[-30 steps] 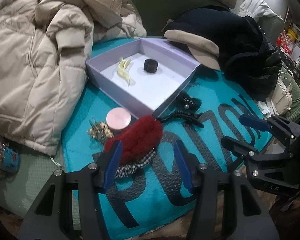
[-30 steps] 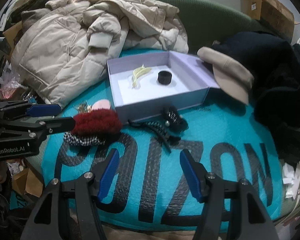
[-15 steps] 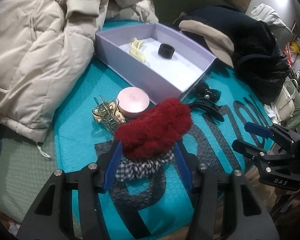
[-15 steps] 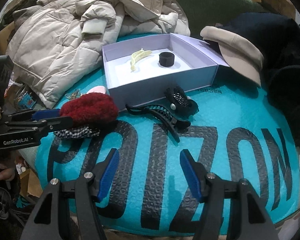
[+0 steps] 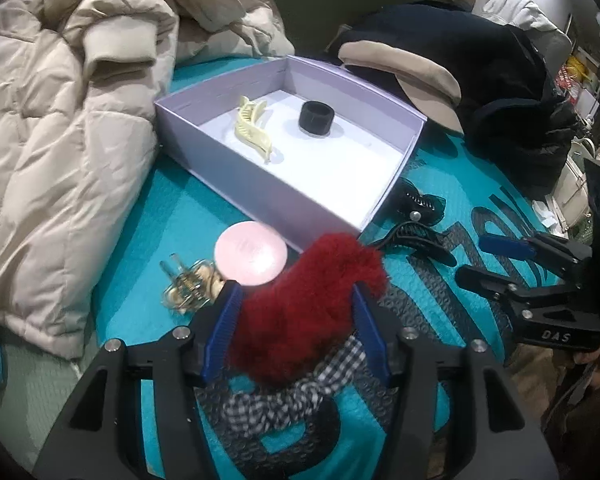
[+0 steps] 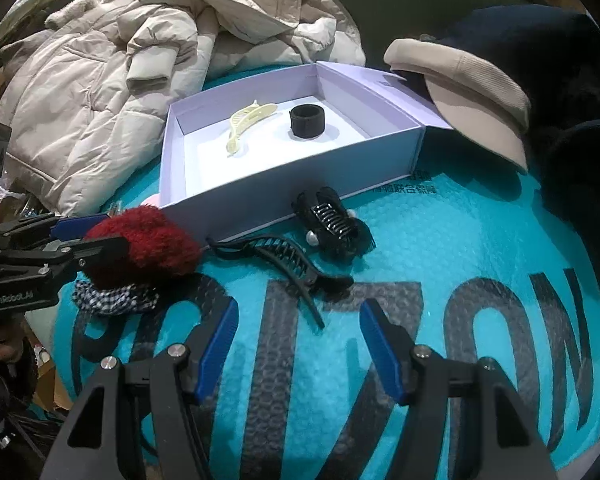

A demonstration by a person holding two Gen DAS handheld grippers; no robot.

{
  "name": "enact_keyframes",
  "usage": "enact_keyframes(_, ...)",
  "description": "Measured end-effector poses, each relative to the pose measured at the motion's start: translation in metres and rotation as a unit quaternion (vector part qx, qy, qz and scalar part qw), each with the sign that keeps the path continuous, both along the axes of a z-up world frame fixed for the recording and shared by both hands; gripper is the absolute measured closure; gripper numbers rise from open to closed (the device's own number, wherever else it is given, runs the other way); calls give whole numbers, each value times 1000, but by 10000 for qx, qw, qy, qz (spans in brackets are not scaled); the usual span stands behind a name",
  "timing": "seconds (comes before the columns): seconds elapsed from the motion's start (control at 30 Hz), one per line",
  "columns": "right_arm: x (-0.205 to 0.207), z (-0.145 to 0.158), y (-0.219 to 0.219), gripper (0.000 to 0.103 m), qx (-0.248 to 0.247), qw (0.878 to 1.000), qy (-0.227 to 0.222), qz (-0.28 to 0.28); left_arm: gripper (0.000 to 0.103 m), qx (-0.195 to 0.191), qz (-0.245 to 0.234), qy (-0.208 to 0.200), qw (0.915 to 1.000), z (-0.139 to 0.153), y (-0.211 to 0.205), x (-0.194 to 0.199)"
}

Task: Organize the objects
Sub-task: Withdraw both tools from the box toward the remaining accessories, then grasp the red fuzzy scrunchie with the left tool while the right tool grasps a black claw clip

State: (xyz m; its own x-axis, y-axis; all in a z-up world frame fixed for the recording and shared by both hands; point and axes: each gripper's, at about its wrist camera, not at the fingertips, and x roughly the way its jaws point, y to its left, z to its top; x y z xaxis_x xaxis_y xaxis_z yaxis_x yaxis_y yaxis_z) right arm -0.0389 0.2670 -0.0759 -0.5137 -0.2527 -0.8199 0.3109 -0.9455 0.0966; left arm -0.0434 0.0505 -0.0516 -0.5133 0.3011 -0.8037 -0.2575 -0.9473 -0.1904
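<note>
Goal container: the shallow lilac cardboard box (image 5: 204,136) lies open on the teal bubble mailer (image 6: 440,248) with dark lettering.
Already inside: a pale yellow plastic claw clip (image 5: 252,130) and a black elastic band coiled into a short ring (image 5: 316,119), apart from each other on the white floor.
Left outside: a fluffy dark red scrunchie (image 5: 308,304) lying on a black-and-white checked scrunchie (image 5: 284,400); a round pink compact (image 5: 252,254) just beside a gold wire clip (image 5: 188,286); a long black banana clip (image 6: 284,260); a black claw clip with pearl beads (image 6: 332,222) by the box's near wall.
Left gripper (image 5: 296,330): its jaws have just been opening a little and stand either side of the red scrunchie; whether the blue pads press the fur I cannot tell (the pile hides the contact).
Right gripper (image 6: 296,346): fingers apart and empty, above the mailer just short of the banana clip.
Progress: early by my reckoning, two pieces boxed and six to go.
</note>
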Motion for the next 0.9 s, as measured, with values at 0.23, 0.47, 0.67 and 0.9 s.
enact_keyframes(0.23, -24, -10, 0, 36, 172, 9998, -6, 116, 47, 110, -171, -108, 9997, -5, 14, -14)
enact_keyframes(0.47, -41, -21, -1, 36, 196, 9995, -100, 241, 43, 95, -350, -334, 9988, -19, 27, -17)
enact_keyframes(0.67, -45, -30, -6, 36, 212, 9991, -198, 312, 40, 76, -371, -398, 9985, -25, 30, -16)
enact_keyframes(0.9, -41, -31, -10, 49, 323, 9988, -104, 349, 40, 123, -342, -450, 9983, -30, 30, -16)
